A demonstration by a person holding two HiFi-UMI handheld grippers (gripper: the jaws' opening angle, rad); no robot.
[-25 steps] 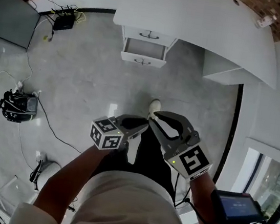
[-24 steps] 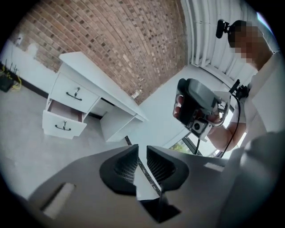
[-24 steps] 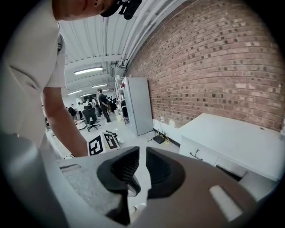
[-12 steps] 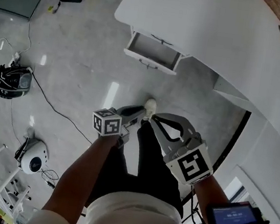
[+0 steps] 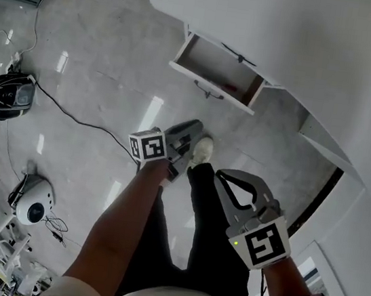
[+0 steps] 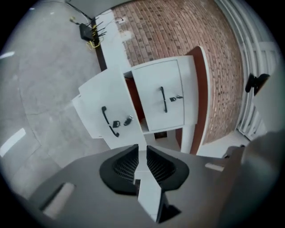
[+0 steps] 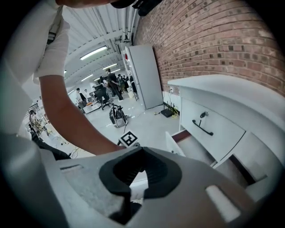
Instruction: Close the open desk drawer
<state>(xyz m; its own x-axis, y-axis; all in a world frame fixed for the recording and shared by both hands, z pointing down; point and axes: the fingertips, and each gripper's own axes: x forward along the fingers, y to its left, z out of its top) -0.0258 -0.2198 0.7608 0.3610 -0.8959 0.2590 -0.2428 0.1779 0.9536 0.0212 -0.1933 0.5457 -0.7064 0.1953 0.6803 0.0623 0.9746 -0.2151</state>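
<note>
The white desk [image 5: 310,38] fills the top right of the head view. Its lower drawer [image 5: 218,73] stands pulled out and looks empty, with a dark handle [image 5: 207,93] on its front. My left gripper [image 5: 185,137] reaches forward over the floor, short of the drawer front, jaws nearly together with nothing between them. In the left gripper view the open drawer front [image 6: 106,116] lies ahead beyond the left gripper [image 6: 141,149]. My right gripper [image 5: 221,177] hangs back by my leg, shut and empty. The right gripper view has the open drawer [image 7: 191,149] beyond the right gripper [image 7: 140,150].
A closed upper drawer [image 6: 162,99] sits above the open one. My shoe [image 5: 202,150] is on the floor under the left gripper. A black cable [image 5: 73,118], a black bag [image 5: 4,94] and a white round device [image 5: 31,201] lie to the left. A brick wall [image 7: 213,35] backs the desk.
I have come closer to the desk, so the drawer looks larger. My left gripper has stretched forward toward the drawer; the right gripper has dropped back lower in the view.
</note>
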